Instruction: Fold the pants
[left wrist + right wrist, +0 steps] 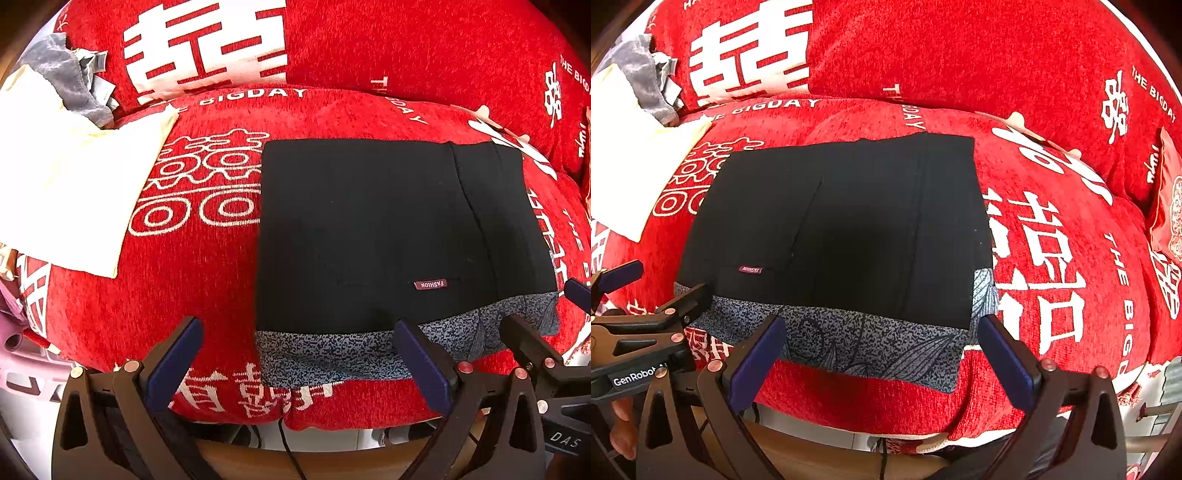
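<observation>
Two grippers hovering at near edge of red cushion [207, 295], both spread wide, nothing held. Left gripper [299, 354]: blue-padded fingers [173, 363] far apart, one over bare cushion, other overlapping speckled band of pants. Right gripper [882, 350]: fingers [1008, 362] equally wide, straddling near edge of pants, no cloth between pads.

Pants [842, 229] folded into compact black rectangle, flat on cushion top, roughly centred. Speckled grey-blue lining [871, 343] exposed along near edge, leaf pattern faintly visible. Small maroon label [430, 284] reading "FASHION", upside down, on black face near band.

Cream cloth [66, 192] lying well apart at far left of cushion; grey garment [66, 74] bunched beyond it. Red back cushions [406, 48] with white lettering behind. Black cable [288, 443] dangling below cushion front.
</observation>
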`<state>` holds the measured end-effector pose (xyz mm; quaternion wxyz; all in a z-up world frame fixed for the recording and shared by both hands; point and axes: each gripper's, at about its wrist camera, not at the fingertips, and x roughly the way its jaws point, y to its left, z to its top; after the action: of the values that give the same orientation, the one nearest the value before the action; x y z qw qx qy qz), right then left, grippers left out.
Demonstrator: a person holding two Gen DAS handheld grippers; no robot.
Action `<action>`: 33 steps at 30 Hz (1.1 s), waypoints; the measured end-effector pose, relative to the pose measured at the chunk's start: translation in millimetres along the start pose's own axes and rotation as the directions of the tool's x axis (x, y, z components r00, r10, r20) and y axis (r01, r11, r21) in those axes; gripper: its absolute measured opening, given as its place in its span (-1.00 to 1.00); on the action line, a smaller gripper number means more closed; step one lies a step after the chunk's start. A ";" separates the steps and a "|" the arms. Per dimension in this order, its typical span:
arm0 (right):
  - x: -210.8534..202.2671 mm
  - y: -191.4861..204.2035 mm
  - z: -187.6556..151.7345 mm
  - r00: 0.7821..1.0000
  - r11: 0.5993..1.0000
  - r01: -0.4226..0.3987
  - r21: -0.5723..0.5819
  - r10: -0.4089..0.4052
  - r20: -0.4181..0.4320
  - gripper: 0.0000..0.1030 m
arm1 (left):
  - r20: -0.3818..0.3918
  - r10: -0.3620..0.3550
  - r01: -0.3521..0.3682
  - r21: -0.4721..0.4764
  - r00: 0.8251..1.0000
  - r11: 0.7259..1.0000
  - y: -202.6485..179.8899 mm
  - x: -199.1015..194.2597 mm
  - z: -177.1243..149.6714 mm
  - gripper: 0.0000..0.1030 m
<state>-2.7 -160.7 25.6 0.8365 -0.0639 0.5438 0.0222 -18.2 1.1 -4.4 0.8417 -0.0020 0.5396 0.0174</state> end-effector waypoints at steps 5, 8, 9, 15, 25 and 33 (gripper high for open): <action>-0.3 0.5 0.3 1.000 1.000 0.002 -0.001 -0.002 -0.001 1.00 | 0.001 0.004 -0.004 -0.002 1.000 1.000 -0.1 -0.8 0.0 1.00; -0.8 0.8 0.4 1.000 1.000 0.005 -0.004 -0.005 0.001 1.00 | -0.005 -0.003 0.003 -0.002 1.000 1.000 0.8 0.1 0.2 1.00; -1.1 1.1 0.6 1.000 1.000 0.005 -0.005 -0.005 0.002 1.00 | -0.008 -0.006 0.006 -0.004 1.000 1.000 0.3 0.3 0.2 1.00; -2.3 3.1 0.1 1.000 1.000 0.008 -0.008 -0.008 0.003 1.00 | -0.019 -0.029 0.029 -0.009 0.999 1.000 0.9 1.1 -0.2 1.00; -5.3 3.2 -1.6 1.000 1.000 0.009 -0.011 -0.009 0.008 1.00 | -0.024 -0.052 0.051 -0.022 0.998 0.998 4.4 0.1 -2.6 1.00; -12.4 3.6 -8.8 1.000 1.000 0.013 -0.013 -0.012 0.016 1.00 | -0.020 -0.066 0.065 -0.021 0.998 0.998 3.6 -5.5 -7.3 1.00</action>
<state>-16.1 -157.9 33.1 0.8405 -0.0728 0.5365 0.0212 -27.2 4.5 -2.4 0.8361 -0.0285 0.5479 -0.0046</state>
